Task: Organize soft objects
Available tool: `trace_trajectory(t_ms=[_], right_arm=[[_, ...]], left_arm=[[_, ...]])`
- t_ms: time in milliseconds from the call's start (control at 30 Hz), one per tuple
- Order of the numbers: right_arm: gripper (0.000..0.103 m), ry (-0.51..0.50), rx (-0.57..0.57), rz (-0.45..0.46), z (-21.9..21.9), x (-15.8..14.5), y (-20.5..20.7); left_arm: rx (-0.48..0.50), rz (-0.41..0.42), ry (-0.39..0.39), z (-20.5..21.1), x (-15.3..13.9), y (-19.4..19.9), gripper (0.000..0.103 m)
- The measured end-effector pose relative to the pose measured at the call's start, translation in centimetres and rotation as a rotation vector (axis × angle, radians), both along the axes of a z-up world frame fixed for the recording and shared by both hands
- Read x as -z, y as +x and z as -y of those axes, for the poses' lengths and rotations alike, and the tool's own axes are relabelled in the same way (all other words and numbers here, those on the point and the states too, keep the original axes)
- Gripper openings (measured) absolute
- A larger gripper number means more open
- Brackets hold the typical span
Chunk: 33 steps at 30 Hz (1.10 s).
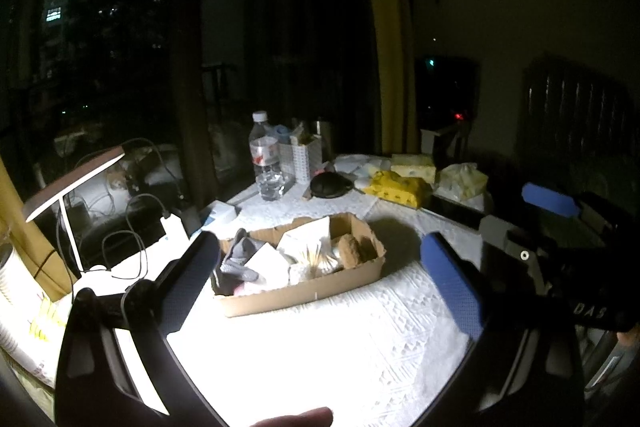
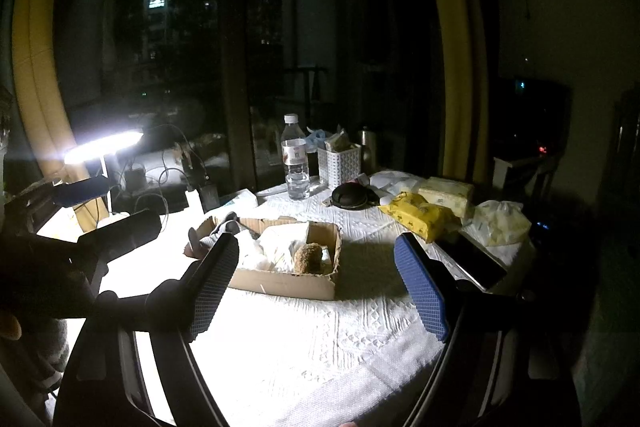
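Observation:
A shallow cardboard box (image 1: pixel 304 293) (image 2: pixel 280 281) sits mid-table on the white cloth. It holds a grey sock (image 1: pixel 240 259) (image 2: pixel 218 231), white soft items (image 1: pixel 268 263) (image 2: pixel 284 241) and a brown fuzzy ball (image 1: pixel 352 251) (image 2: pixel 308 257). My left gripper (image 1: pixel 324 283) is open and empty, held in front of the box. My right gripper (image 2: pixel 320 291) is open and empty, also in front of the box. The right gripper shows at the right of the left wrist view (image 1: pixel 548 201); the left gripper shows at the left of the right wrist view (image 2: pixel 104 207).
Behind the box stand a water bottle (image 1: pixel 266 159) (image 2: pixel 295 159), a white basket (image 1: pixel 302 157) (image 2: pixel 340 163), a black round case (image 1: pixel 330 183) (image 2: pixel 350 195) and yellow tissue packs (image 1: pixel 400 187) (image 2: pixel 420 213). A lit desk lamp (image 2: pixel 104 147) (image 1: pixel 72 183) and cables are at the left.

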State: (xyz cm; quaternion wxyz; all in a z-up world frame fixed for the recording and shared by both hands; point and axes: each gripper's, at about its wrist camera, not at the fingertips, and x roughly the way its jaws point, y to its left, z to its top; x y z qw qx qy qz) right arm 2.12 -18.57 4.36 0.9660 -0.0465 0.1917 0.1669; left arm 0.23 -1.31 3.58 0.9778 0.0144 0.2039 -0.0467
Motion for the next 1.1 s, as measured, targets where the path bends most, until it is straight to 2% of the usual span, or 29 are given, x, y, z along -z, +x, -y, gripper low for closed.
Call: trace_trajectory(t_ms=[1100], right_arm=[[0.083, 0.002, 0.003, -0.004, 0.06, 0.22, 0.21]], left_arm=[[-0.001, -0.001, 0.001, 0.13, -0.05, 0.03, 0.102]])
